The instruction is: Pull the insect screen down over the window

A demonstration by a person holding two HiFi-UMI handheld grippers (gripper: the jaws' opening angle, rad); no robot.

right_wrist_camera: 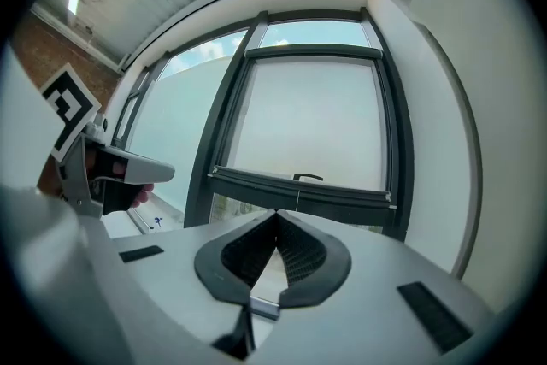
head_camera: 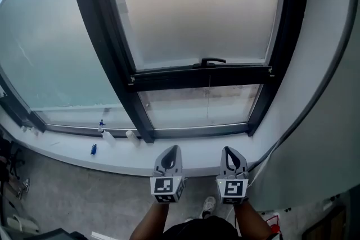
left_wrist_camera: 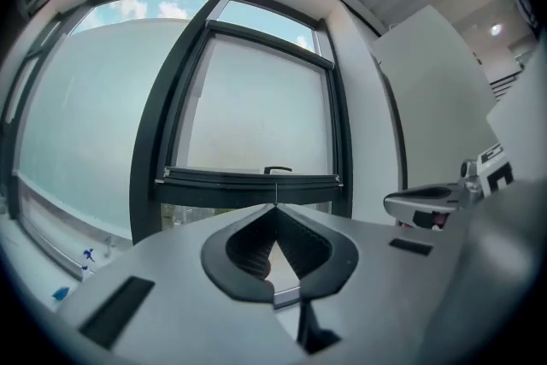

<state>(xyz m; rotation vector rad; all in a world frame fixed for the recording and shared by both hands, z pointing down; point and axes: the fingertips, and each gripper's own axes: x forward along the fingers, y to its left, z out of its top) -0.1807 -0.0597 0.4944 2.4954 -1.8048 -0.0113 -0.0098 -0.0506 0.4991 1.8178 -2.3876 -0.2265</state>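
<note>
The pale insect screen [head_camera: 197, 8] covers most of the dark-framed window. Its dark bottom bar [head_camera: 202, 77] with a small handle [head_camera: 212, 62] hangs a short way above the lower frame, and a thin cord [head_camera: 209, 99] drops from it over the uncovered strip of glass. My left gripper [head_camera: 173, 150] and right gripper [head_camera: 229, 150] sit side by side below the sill, well short of the bar. Both are shut with nothing between them. The left gripper view shows its tips [left_wrist_camera: 275, 208] touching under the bar [left_wrist_camera: 248, 184]. The right gripper view shows its tips [right_wrist_camera: 276, 214] touching below the handle [right_wrist_camera: 308, 177].
A white sill [head_camera: 67, 150] runs under the window, with a small spray bottle [head_camera: 106, 135], a blue item [head_camera: 93, 149] and a white bottle [head_camera: 132, 135] on it. A large frosted pane [head_camera: 50, 48] lies left, a white wall [head_camera: 326, 93] right, grey floor [head_camera: 67, 199] below.
</note>
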